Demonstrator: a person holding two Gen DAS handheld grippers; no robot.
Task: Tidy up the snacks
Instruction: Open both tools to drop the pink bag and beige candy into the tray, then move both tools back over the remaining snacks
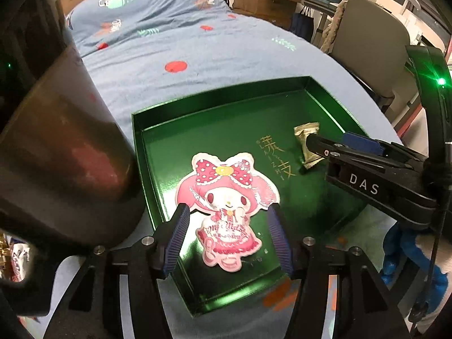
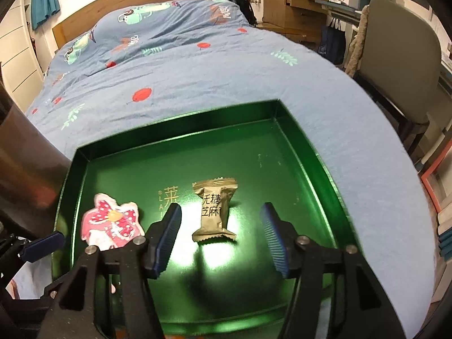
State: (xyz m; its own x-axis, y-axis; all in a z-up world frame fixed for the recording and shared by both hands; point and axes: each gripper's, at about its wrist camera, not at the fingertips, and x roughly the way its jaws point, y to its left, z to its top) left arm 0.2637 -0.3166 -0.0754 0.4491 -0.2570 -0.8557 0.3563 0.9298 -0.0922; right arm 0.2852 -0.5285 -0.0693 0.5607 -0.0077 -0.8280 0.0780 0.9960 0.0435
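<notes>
A shallow green tray (image 1: 325, 93) (image 2: 180, 138) lies on a blue patterned bedspread (image 1: 175, 28). Flat on the tray's floor is a pink cartoon-character snack packet (image 1: 226, 197) (image 2: 113, 223). My left gripper (image 1: 228, 209) stands open just above it, one finger on each side and neither pressing. A gold-wrapped candy (image 2: 214, 212) (image 1: 306, 147) lies further right in the tray. My right gripper (image 2: 220, 207) is open around it with a gap on both sides. From the left wrist view, the right gripper's fingers (image 1: 316, 141) cover part of the candy.
A dark, blurred cylinder (image 1: 70, 155) (image 2: 25, 152) stands close at the tray's left side. A grey chair (image 2: 401, 56) and a wooden desk (image 2: 293, 2) are beyond the bed's right edge. Some snack packs (image 1: 14, 254) show at the lower left.
</notes>
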